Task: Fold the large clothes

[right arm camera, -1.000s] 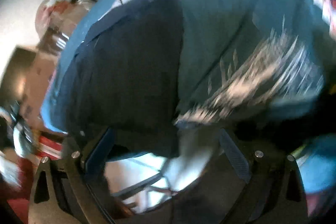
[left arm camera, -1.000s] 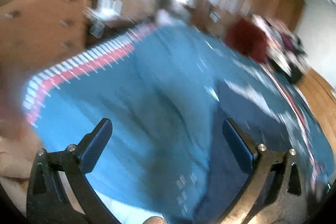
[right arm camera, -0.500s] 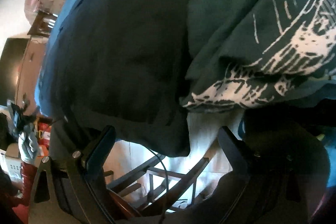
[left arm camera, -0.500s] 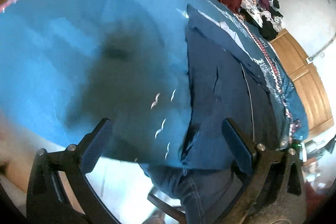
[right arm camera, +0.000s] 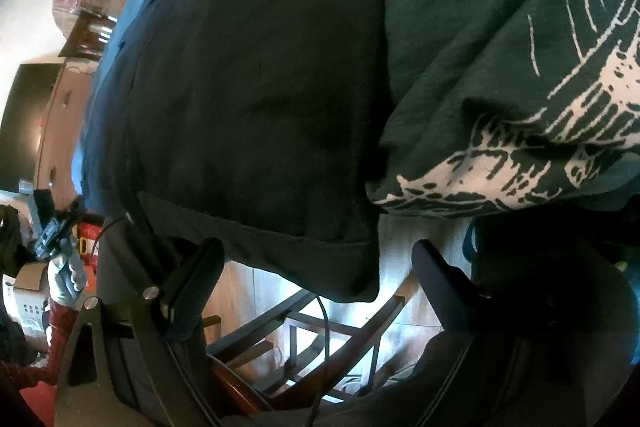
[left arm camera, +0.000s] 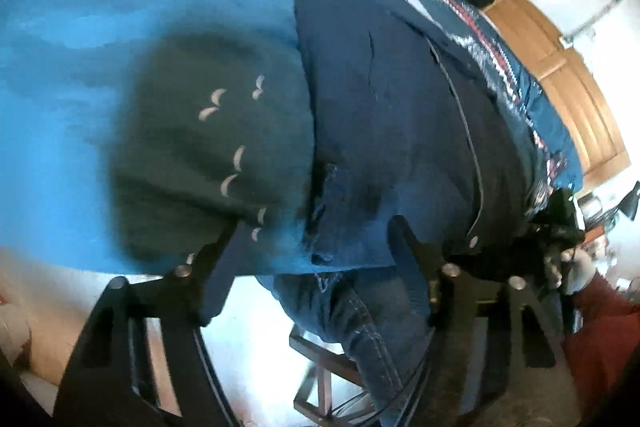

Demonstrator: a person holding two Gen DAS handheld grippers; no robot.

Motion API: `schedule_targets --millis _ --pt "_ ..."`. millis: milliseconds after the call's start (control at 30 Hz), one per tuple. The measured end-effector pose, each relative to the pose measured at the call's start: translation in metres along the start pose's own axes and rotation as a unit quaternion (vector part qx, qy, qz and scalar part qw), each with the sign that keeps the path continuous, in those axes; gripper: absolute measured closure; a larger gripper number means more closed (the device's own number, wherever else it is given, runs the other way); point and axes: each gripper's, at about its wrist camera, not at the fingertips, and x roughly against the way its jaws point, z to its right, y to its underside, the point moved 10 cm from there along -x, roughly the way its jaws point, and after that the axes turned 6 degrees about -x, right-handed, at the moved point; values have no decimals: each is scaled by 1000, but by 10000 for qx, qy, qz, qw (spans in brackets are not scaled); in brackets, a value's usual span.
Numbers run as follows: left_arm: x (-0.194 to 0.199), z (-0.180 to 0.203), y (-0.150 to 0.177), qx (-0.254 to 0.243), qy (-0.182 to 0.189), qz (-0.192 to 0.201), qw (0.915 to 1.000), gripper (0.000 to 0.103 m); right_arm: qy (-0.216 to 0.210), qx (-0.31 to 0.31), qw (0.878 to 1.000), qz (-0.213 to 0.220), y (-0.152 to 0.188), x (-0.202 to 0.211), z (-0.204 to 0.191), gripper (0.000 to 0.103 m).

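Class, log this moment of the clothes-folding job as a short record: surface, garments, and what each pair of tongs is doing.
surface: table under a blue cloth, red-and-white border at its edges
garment 1: dark green printed shirt, bunched at the near edge
garment 2: navy garment, lying beside the shirt, hanging over the edge
left tongs: open, at the table edge, holding nothing
right tongs: open, below the hanging hem, holding nothing
under the table: dark chair frame
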Motion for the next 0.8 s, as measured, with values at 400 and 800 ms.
schedule_targets --millis 400,800 --pt "-9 10 -7 2 263 -20 9997 81 183 159 9997 4 4 -3 -1 13" --pt "-10 9 -3 140 328 -7 9994 80 -28 237 9994 -254 2 -11 -7 40"
